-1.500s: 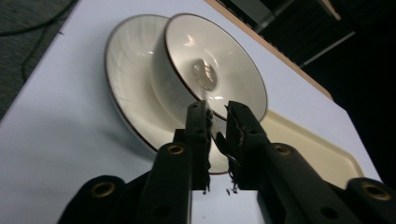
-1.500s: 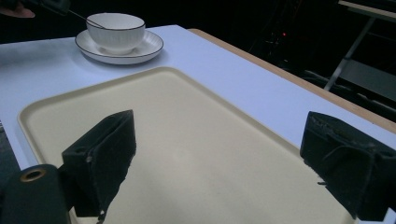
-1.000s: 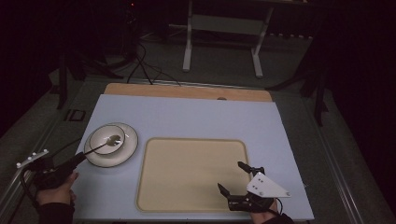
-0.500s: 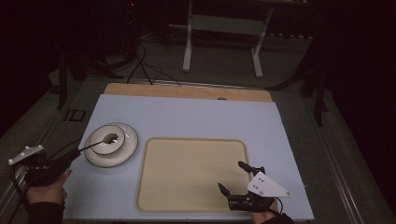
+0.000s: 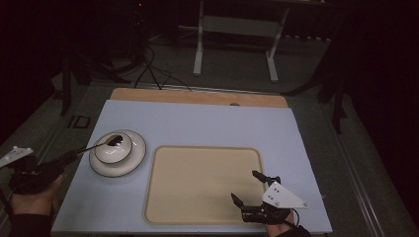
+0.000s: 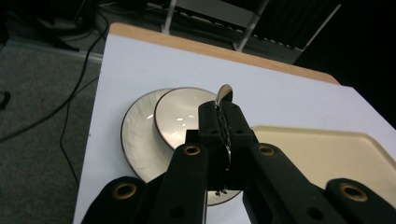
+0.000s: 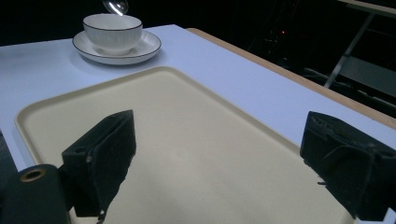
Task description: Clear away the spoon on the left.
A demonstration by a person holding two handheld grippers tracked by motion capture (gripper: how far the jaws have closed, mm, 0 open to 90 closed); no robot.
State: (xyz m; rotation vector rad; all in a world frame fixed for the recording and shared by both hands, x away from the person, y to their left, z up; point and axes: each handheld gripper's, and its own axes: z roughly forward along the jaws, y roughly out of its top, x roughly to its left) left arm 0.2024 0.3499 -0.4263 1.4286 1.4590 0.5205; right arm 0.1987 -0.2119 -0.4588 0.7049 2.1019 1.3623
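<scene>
Lifted since earlier: spoon (image 5: 101,144), clenched in left gripper (image 6: 223,122), tip above bowl (image 5: 113,148) | right gripper (image 5: 252,187): released, tray (image 7: 196,140) beneath fingers

Bowl (image 5: 114,148) and saucer (image 5: 133,160): white, each with a thin dark line round the rim; bowl's outer wall faintly ribbed. Spoon (image 5: 114,140): shiny silver metal. Tray (image 5: 202,185): plain cream-beige, on a pale lavender-blue table top (image 5: 197,123) with a tan wooden far edge.
</scene>
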